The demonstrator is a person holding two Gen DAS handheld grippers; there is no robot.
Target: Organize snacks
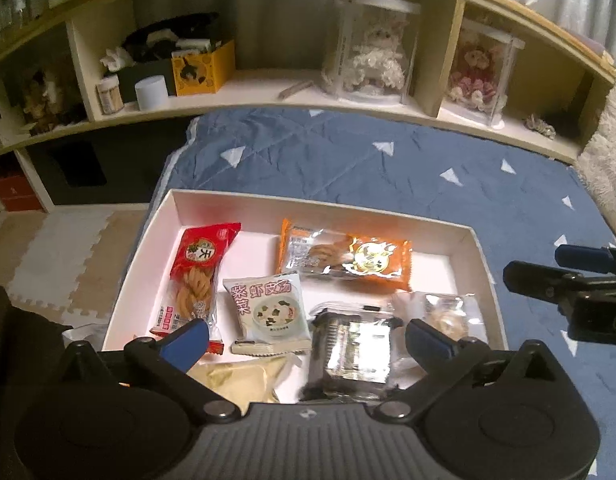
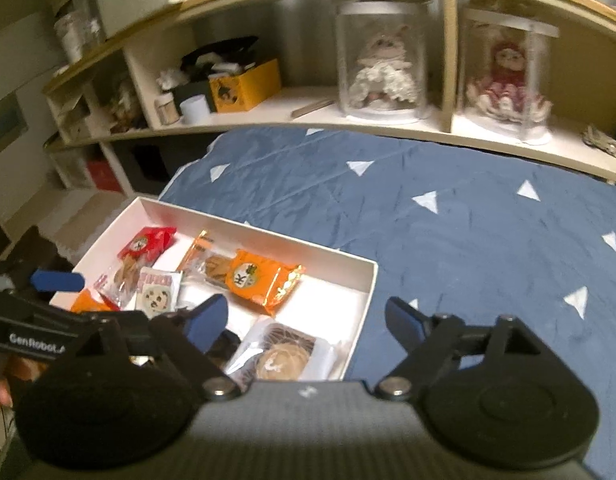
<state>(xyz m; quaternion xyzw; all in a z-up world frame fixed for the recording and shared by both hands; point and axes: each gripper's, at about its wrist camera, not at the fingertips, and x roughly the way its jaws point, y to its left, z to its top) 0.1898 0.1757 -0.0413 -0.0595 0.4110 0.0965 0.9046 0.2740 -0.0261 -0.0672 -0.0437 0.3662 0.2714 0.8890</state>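
Note:
A shallow white box [image 1: 176, 208] lies on the blue quilt and holds several snack packets. Inside are a red twist-snack packet [image 1: 200, 272], an orange packet [image 1: 343, 258], a white soup packet [image 1: 272, 306], a silver-and-dark packet [image 1: 347, 356], a clear-wrapped cookie [image 1: 443, 316] and a pale yellow packet [image 1: 240, 380]. My left gripper [image 1: 308, 332] hovers open over the box's near end, nothing between its fingers. My right gripper [image 2: 306, 314] is open too, above the box's right corner [image 2: 367, 280], with the cookie packet [image 2: 284, 360] just below it. The orange packet [image 2: 264, 280] lies beyond.
A blue quilt with white triangles [image 2: 447, 220] spreads right of the box. Behind it, a low wooden shelf [image 1: 268, 96] carries two clear doll cases [image 1: 371, 48], a yellow box [image 1: 204, 68] and small jars. Foam floor mats [image 1: 60, 252] lie left; a fluffy white cushion [image 1: 607, 168] lies right.

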